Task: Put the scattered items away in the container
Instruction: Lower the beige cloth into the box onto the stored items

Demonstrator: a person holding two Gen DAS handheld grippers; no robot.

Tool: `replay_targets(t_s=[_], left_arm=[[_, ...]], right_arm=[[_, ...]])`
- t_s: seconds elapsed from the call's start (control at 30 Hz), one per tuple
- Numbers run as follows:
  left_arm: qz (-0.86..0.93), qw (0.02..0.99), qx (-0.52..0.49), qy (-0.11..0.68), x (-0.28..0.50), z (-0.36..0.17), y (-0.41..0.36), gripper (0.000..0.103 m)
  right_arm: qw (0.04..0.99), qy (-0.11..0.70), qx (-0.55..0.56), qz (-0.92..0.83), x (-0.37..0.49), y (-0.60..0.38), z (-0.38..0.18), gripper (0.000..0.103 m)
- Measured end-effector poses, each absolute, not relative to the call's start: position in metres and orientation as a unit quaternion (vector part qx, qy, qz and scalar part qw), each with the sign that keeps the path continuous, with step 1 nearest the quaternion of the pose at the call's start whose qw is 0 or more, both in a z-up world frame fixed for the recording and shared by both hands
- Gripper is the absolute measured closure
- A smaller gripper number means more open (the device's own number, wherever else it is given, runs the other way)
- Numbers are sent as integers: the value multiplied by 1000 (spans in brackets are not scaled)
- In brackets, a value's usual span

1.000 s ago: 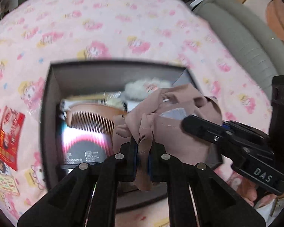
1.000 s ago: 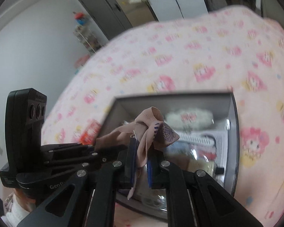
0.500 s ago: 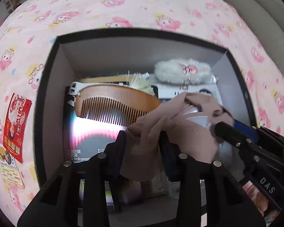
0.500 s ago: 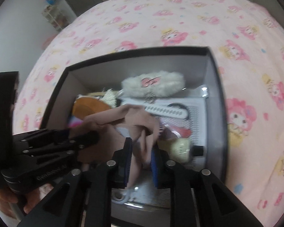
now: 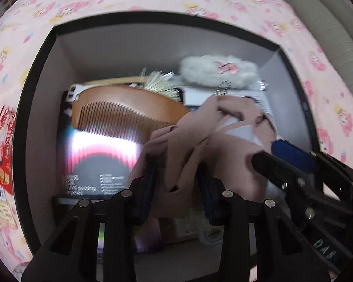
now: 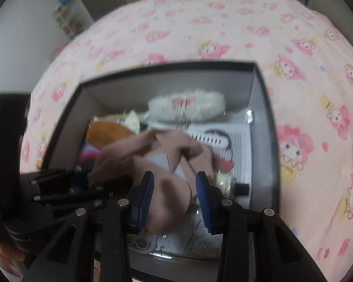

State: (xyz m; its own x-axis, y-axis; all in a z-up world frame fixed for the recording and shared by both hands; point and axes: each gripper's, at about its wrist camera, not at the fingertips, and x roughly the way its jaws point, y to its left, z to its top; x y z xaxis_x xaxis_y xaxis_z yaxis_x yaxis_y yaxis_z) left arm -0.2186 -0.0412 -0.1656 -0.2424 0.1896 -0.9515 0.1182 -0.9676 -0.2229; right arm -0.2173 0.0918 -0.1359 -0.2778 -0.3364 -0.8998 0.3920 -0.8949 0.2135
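Observation:
A crumpled beige-pink cloth lies inside the black box on top of the other items. My left gripper is open, its blue pads either side of the cloth's near fold. My right gripper is open too, its pads apart around the cloth's near end. The right gripper's fingers enter the left wrist view from the right, over the box.
The box holds a wooden comb, a white fluffy item, a dark booklet, a white brush and a small bottle. A red packet lies on the pink patterned bedspread left of the box.
Both grippers carried the cloth down into the box, then opened and let it go. The cloth now rests on the items inside.

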Motion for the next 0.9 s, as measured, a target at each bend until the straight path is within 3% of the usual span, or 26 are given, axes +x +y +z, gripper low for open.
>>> replay_targets(t_s=[0.13, 0.3, 0.47, 0.67, 0.9], left_arm=[[792, 6, -598, -121, -213, -154, -47, 67], [810, 62, -564, -151, -202, -139, -49, 68], [786, 26, -606, -120, -208, -162, -52, 67], [816, 26, -557, -154, -196, -136, -64, 68], [807, 84, -575, -103, -193, -139, -50, 73]], right_arm=[[225, 37, 569, -790, -217, 89, -145, 70], [239, 26, 546, -803, -214, 91, -137, 70], [245, 35, 556, -794, -215, 84, -143, 70], [223, 18, 541, -811, -216, 101, -134, 70], [236, -14, 526, -817, -220, 107, -126, 71]])
